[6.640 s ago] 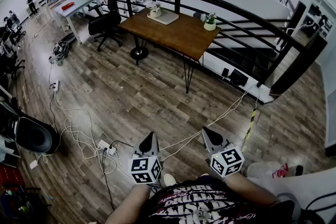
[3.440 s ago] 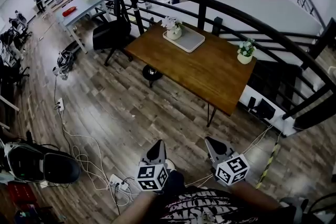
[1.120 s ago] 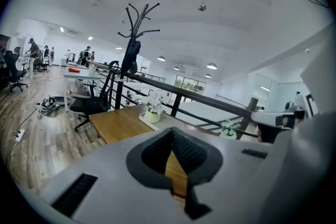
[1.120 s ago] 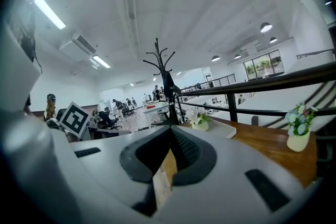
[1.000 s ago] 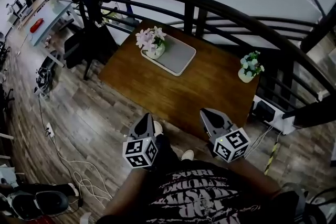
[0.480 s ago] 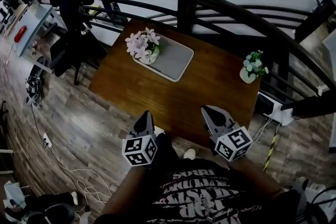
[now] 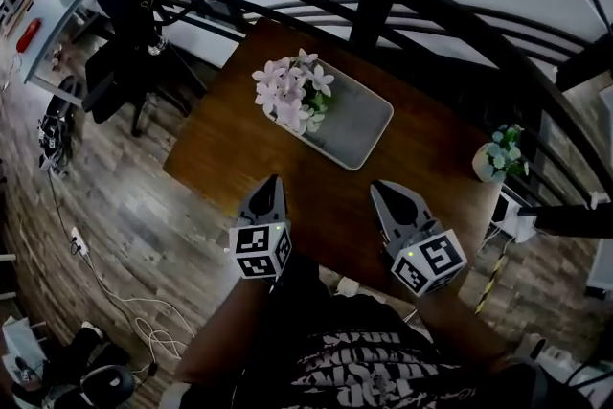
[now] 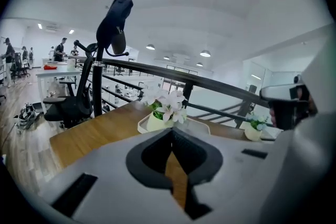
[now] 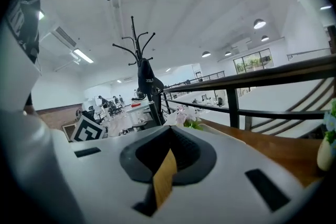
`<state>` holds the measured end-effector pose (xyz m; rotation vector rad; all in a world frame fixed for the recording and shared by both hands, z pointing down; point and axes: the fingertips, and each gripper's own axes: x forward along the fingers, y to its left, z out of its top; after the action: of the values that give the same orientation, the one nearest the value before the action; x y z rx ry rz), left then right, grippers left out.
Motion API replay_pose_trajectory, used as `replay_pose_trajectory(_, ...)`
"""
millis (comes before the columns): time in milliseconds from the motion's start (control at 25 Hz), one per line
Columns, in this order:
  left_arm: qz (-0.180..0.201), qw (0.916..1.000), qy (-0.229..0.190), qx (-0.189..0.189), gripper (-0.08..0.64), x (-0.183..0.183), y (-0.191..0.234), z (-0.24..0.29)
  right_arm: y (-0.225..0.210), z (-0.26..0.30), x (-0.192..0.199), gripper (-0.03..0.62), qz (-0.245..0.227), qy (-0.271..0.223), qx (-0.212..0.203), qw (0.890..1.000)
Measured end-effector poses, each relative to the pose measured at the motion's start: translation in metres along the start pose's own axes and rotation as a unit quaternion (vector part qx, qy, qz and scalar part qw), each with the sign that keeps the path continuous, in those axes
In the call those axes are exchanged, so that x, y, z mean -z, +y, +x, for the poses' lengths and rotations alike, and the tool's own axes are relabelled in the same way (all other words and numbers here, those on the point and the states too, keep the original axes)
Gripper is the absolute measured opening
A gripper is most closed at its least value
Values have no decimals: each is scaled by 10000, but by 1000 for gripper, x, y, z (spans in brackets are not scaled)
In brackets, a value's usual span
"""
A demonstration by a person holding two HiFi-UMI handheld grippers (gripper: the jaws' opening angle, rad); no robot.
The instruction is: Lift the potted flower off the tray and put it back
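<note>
Head view: the potted flower (image 7: 292,96) stands at the tray's (image 7: 369,124) ten-o'clock end. The left tool (image 7: 271,185) and right tool (image 7: 383,192) hover at six over the counter (image 7: 225,153), both clenched and empty.
Left gripper view: the pot sits at twelve.
Right gripper view: blossoms at twelve.
Both tools should open before flanking the pot.

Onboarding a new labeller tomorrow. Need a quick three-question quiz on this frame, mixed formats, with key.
1. True or false: the potted flower stands on the tray.
2. The left tongs are: A) shut on the pot, B) shut and empty, C) wide open.
3. How many potted plants are on the table?
Key: 1 true. 2 B. 3 two: the potted flower and a small plant at the table's right edge in the head view.
</note>
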<state>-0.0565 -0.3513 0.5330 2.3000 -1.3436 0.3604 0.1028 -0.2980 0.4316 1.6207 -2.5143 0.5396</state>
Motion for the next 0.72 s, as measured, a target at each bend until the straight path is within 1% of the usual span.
replay_pose_trajectory(120,228,9997,-101,45,9,-6,14,40,-9,33,-4,-2,-485,-76,51,9988)
replay_pose_trajectory(200,360,9993,-103,-4,9,-7,22,63,-23,53,-2,-2,-691,-85,107,9975)
replay_pose_trajectory(360,405,9990,-56,-153,9,-5,38,94,-49,84,3,-2,-796,0,207,9966)
replay_pose_trajectory(480,465,9989,-56,60,13,-1,41,114,-57,102,-4,-2,-857,-9,250,9960)
replay_pose_trajectory(600,701,9972,-66,248,82,2,41,134,-59,118,-12,-2,-932,-58,184,9955)
replay_pose_trajectory(640,782,9965,-59,287,115,3,42,141,-60,123,-14,-2,-936,-79,159,9955)
replay_pose_trajectory(720,894,9952,15,403,222,7,41,153,-60,130,-17,-2,-922,-100,113,9956)
